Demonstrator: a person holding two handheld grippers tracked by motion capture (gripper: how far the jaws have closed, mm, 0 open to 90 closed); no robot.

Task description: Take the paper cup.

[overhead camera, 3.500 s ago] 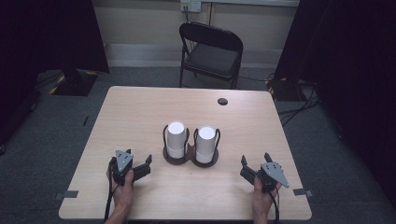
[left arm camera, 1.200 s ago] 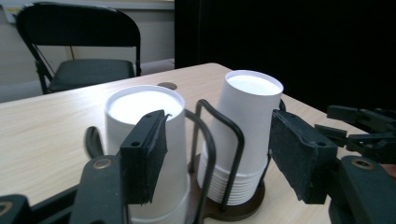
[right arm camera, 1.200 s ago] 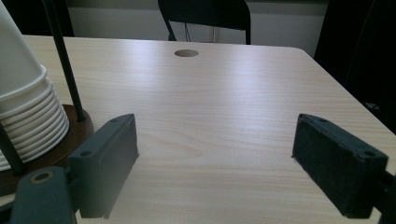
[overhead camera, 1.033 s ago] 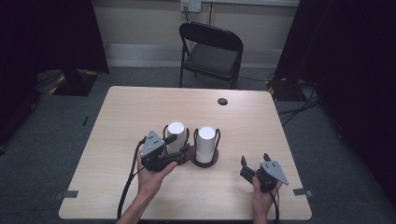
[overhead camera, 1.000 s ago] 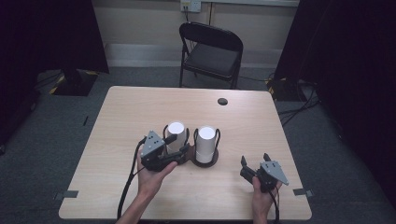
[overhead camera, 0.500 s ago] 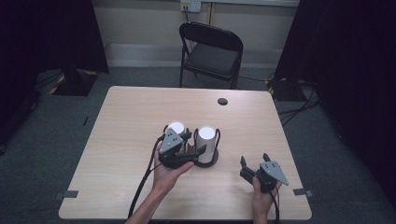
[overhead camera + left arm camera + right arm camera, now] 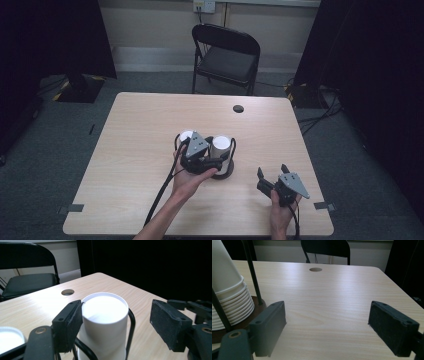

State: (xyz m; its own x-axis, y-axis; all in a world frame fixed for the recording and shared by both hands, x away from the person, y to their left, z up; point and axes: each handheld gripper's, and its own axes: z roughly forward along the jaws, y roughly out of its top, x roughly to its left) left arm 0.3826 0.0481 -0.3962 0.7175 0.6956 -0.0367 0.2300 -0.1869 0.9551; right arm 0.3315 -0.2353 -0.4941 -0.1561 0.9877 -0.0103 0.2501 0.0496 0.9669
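Both grippers have wide jaws. Left gripper (image 7: 117,325) is around the top of a white cup stack (image 7: 103,322) in a wire holder (image 7: 227,170), one pad touching its rim. Right gripper (image 7: 272,177) holds nothing, near the table (image 7: 130,150) edge.

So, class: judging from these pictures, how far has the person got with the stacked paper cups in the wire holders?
Done: the left gripper is at the right-hand cup stack, jaws open around its top cup, one pad at the rim. In hand: nothing gripped yet. Left: closing and lifting a cup. The other stack looks untouched, and the right gripper rests open on the table.
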